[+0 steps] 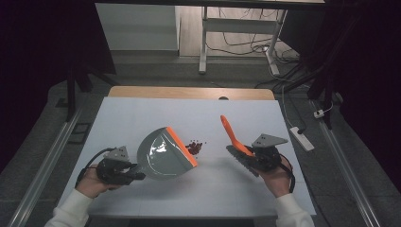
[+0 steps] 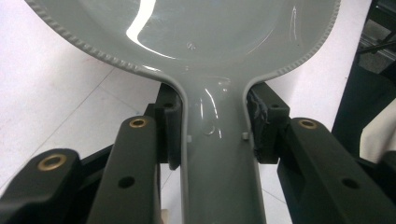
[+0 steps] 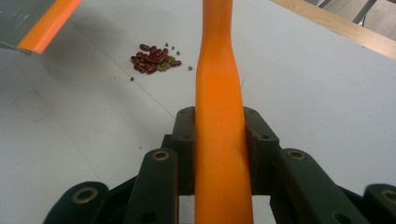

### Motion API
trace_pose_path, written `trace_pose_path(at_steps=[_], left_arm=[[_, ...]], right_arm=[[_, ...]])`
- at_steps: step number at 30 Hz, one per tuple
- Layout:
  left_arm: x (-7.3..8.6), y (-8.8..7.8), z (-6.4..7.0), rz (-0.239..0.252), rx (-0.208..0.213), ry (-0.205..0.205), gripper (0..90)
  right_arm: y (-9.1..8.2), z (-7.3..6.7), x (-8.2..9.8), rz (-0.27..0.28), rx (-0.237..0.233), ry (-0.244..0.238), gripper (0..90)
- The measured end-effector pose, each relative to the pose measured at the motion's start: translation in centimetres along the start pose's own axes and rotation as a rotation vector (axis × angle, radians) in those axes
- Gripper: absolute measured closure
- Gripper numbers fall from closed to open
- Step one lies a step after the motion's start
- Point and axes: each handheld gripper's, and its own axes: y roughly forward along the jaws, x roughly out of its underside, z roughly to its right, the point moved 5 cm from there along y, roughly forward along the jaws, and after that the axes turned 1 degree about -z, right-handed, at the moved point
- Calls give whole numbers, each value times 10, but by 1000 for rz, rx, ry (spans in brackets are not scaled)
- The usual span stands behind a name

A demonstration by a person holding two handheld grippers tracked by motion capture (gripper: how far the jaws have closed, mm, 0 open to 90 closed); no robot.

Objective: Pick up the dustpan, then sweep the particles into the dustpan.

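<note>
We grip the dustpan [image 1: 163, 153] by its grey handle with our left tongs [image 1: 135, 173]; in the left gripper view the pads [image 2: 170, 130] press on both sides of the handle, clenched on it. The pan sits on the white table [image 1: 142, 113], left of centre, its orange lip [image 1: 182, 145] turned toward a small heap of red and green beans [image 1: 194, 146] that lies just beside that lip. Our right tongs [image 1: 250, 156] are clenched on the orange handle of the brush [image 1: 231, 135], as the right gripper view shows, with the handle [image 3: 219, 107] running up between the two pads. The brush lies right of the beans, a little apart from them, its dark bristles [image 1: 239, 158] low near the table and the handle tip pointing away from us.
</note>
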Motion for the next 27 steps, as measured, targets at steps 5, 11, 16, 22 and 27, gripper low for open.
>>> trace_pose_path(at_steps=[5,11,16,22,27], left_arm=[[2,1,-2,-19,-17,-11,616],[4,2,-4,-35,-11,-14,616],[3,5,-3,-49,-8,-10,616],[4,7,-7,-64,-12,-25,615],[5,10,-8,-90,-8,-22,615]], right_arm=[[1,0,-1,0,0,-8,700],[4,-1,-7,13,-9,-7,700],[11,-3,-12,6,-10,-15,700],[22,-2,-23,15,-28,-13,700],[33,-1,-33,17,-31,-13,700]])
